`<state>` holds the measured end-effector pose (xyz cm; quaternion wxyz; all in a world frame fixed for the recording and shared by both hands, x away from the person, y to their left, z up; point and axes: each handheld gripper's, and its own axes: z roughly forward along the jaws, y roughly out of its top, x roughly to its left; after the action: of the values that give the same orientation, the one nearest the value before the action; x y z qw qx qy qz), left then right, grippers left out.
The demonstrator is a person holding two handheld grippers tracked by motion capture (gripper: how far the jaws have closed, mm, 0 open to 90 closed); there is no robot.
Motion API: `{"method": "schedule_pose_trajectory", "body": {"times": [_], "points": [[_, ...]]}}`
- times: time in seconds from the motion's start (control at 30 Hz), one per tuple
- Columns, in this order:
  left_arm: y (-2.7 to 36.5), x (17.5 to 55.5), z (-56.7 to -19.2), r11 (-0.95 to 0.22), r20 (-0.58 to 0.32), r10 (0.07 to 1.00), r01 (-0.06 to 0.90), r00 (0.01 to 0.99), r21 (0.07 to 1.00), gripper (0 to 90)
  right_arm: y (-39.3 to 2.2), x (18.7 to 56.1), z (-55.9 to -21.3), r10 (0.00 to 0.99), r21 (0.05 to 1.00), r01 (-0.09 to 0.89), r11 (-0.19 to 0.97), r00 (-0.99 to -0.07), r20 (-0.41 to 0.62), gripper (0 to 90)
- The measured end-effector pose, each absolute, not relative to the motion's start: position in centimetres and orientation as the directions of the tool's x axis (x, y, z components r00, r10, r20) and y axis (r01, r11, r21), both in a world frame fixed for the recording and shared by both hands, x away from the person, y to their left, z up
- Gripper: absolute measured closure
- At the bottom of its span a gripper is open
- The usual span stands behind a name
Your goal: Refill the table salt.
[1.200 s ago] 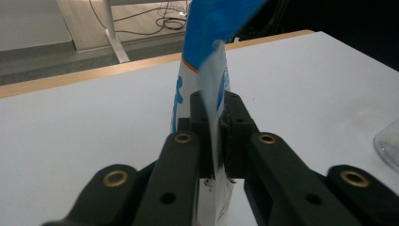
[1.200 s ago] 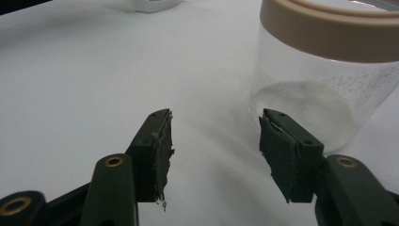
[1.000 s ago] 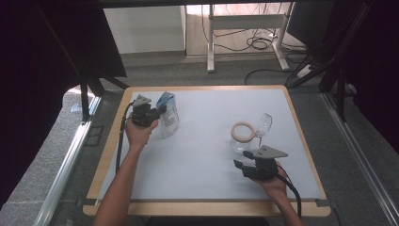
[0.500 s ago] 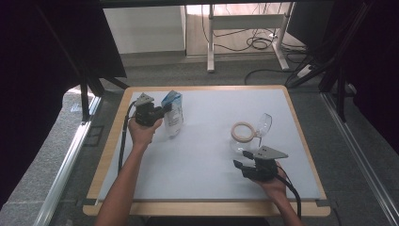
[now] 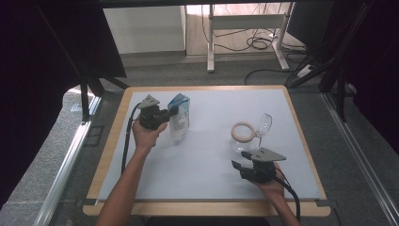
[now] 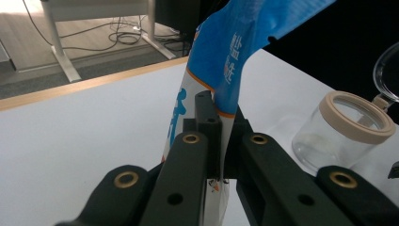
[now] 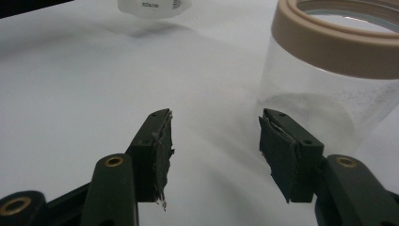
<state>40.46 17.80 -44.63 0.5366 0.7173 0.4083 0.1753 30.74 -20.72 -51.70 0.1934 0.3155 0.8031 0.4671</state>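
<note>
- Our left gripper [image 5: 170, 113] is clamped on the upper part of a blue-and-white pouch [image 5: 179, 117], its jaws pinched tight just under the blue top band; in the left gripper view the pouch [image 6: 221, 70] rises between the black jaws and leans away to the right.
- Our right gripper [image 5: 237, 167] sits near the front right of the table [image 5: 207, 188], jaws parted about halfway and holding nothing; in the right gripper view the gap between its fingertips [image 7: 214, 150] shows bare table top.
- The pouch stands at the far left of the table, with its bottom end close to or on the surface; we cannot tell which.
- The clear glass jar [image 5: 243, 136], with its tan rim and its hinged lid swung open behind it, stands right of centre, just beyond the right gripper and well apart from the pouch.
- We judge the pouch to be light and soft: thin film that creases, sags and swings below the grip, and likely slick. Taking it high by the flat sealed band, as we do now, looks soundest; a grip lower down would squash the contents.
- The jar is stiff, smooth and fragile. We would take it by the wall below the rim, squarely, since a glancing touch may tip or slide it.
- If the pouch is to go to the jar, the open mouth is narrow, so the loose bottom end must be steadied first.
</note>
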Motion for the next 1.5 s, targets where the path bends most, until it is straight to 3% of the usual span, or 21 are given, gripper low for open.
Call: {"method": "schedule_pose_trajectory", "body": {"times": [0.87, 1.5], "points": [[15.6, 38.7, -43.4, -0.097, -0.203, 0.709, 0.379, 0.675, 0.920, 90.0, -17.7, 31.0, -52.0, 0.680, 0.862, 0.307, 0.404, -0.731, -0.058, 41.5], [14.0, 37.2, -43.2, -0.107, -0.205, 0.686, 0.375, 0.698, 0.921, 90.0, -12.3, 32.2, -52.6, 0.674, 0.854, 0.290, 0.432, -0.733, -0.093, 35.1]]}}
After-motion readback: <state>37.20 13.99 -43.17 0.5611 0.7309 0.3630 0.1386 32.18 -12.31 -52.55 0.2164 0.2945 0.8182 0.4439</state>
